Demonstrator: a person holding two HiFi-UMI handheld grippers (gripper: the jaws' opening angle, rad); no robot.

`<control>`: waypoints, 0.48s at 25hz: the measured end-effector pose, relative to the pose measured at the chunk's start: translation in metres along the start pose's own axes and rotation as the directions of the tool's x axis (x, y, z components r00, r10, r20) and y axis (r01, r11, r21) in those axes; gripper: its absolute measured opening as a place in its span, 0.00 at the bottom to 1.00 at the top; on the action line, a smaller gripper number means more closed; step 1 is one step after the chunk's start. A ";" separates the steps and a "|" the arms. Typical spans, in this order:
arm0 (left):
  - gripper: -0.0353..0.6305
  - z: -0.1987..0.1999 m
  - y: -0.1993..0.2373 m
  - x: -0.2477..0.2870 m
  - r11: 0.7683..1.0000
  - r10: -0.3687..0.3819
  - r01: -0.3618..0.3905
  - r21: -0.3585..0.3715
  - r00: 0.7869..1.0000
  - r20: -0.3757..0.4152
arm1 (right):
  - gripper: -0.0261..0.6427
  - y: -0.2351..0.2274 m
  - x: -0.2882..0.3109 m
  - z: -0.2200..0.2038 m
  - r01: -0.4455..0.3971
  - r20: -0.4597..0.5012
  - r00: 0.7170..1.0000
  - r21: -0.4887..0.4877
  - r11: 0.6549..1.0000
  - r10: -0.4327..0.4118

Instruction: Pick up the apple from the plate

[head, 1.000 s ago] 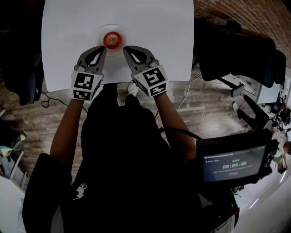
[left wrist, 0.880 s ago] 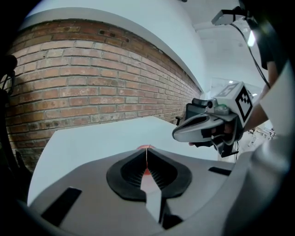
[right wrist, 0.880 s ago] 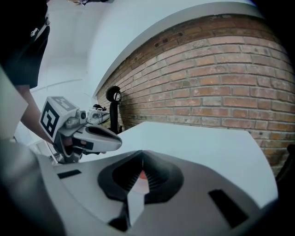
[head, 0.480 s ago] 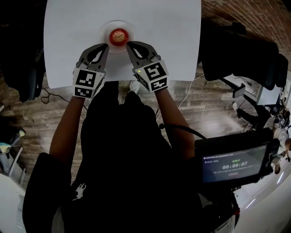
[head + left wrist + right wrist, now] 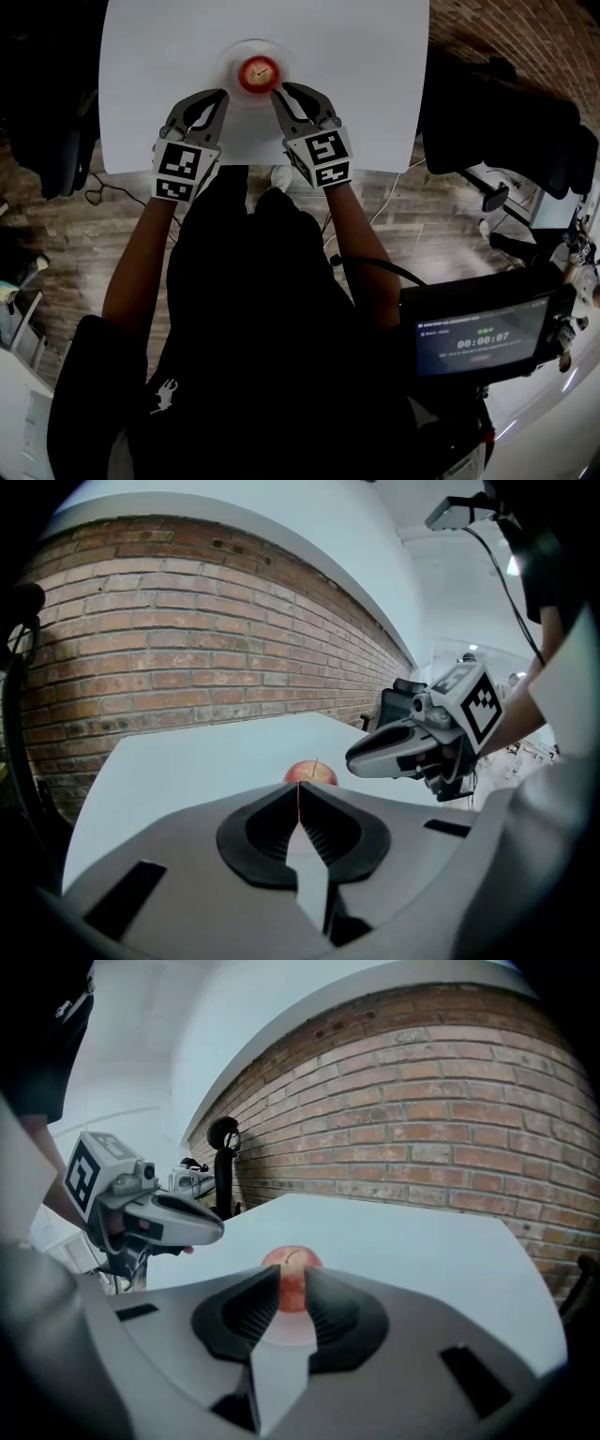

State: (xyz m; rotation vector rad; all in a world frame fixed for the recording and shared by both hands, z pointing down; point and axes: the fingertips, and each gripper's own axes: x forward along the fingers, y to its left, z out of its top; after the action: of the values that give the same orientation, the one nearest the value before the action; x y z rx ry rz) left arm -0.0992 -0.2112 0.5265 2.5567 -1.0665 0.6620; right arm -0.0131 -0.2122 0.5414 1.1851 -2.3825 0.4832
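The pick-up had not yet happened. The apple (image 5: 258,73) sat upright on the plate (image 5: 232,54), stem up, untouched, at the far middle of the worktop (image 5: 366,56). Both tools flanked it from the near side, tips angled inward toward the fruit.

The left hand-held gripper (image 5: 219,96) was pressed together, its jaws meeting in a thin line with nothing in them; in its own view the apple showed just past the tips. The right hand-held gripper (image 5: 279,92) was slightly spread, its jaws having just been opening. Nothing lay between them: the apple showed through the narrow gap but sat ahead of the tips, near them and apart from the pads.

So the approach looked largely done. Left to do, by my reading, were a much wider spread, since the gap was far narrower than the fruit, then a move around the apple, a squeeze and a lift clear of the plate.

The worktop was white, smooth and bare apart from the plate. Behind it ran a brick wall (image 5: 187,639). The floor (image 5: 66,234) was wooden planking with cables on it. A dark chair (image 5: 497,112) stood off to the right, and a small screen (image 5: 483,337) glowed near the person's right side
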 end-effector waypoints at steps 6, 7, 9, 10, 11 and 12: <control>0.06 -0.008 0.006 -0.009 1.000 0.025 -0.025 -0.016 1.000 -0.009 | 0.27 -0.003 0.009 -0.011 0.006 -0.046 0.999 -0.038 0.999 -0.008; 0.06 -0.009 0.006 -0.010 0.999 0.027 -0.027 -0.019 1.000 -0.009 | 0.30 -0.002 0.011 -0.013 0.002 -0.061 0.998 -0.045 0.999 -0.004; 0.06 -0.011 0.007 -0.013 0.999 0.030 -0.030 -0.022 0.999 -0.011 | 0.35 0.000 0.014 -0.016 -0.001 -0.073 0.997 -0.051 0.999 -0.003; 0.06 -0.012 0.008 -0.013 0.999 0.031 -0.032 -0.022 0.999 -0.011 | 0.37 0.001 0.017 -0.016 -0.001 -0.072 0.997 -0.053 0.999 -0.003; 0.06 -0.012 0.008 -0.013 0.999 0.033 -0.034 -0.023 0.999 -0.012 | 0.39 0.001 0.019 -0.017 -0.002 -0.073 0.997 -0.058 0.998 -0.002; 0.06 -0.012 0.009 -0.013 0.999 0.036 -0.037 -0.024 0.999 -0.012 | 0.39 0.002 0.021 -0.018 -0.005 -0.076 0.997 -0.063 0.998 0.000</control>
State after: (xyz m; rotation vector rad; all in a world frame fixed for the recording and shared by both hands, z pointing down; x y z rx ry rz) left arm -0.1180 -0.2044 0.5308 2.5156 -1.1132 0.6677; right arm -0.0219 -0.2165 0.5670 1.1164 -2.3181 0.4422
